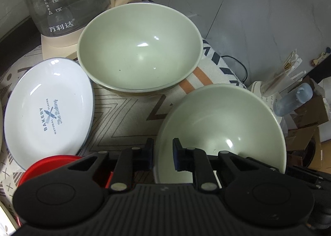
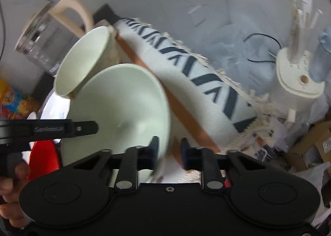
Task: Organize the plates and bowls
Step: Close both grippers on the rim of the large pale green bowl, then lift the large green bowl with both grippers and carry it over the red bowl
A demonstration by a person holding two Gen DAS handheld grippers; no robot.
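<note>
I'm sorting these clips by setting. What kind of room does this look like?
Probably a home kitchen or dining corner, cluttered rather than staged: a glass electric kettle stands behind green bowls and a bakery-print plate on a patterned tablecloth, with cardboard boxes piled beside the table.

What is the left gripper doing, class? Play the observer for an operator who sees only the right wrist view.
Observer: The left gripper is shut on the rim of the near green bowl, with one finger inside the bowl and one outside.
Operator: What is printed on the white plate?
Observer: The white plate reads "BAKERY" and "The Baking", with a crossed-tools emblem between the words.
Operator: Do the two green bowls touch?
Observer: No. In the left wrist view a strip of patterned cloth shows between the far green bowl and the near one.
</note>
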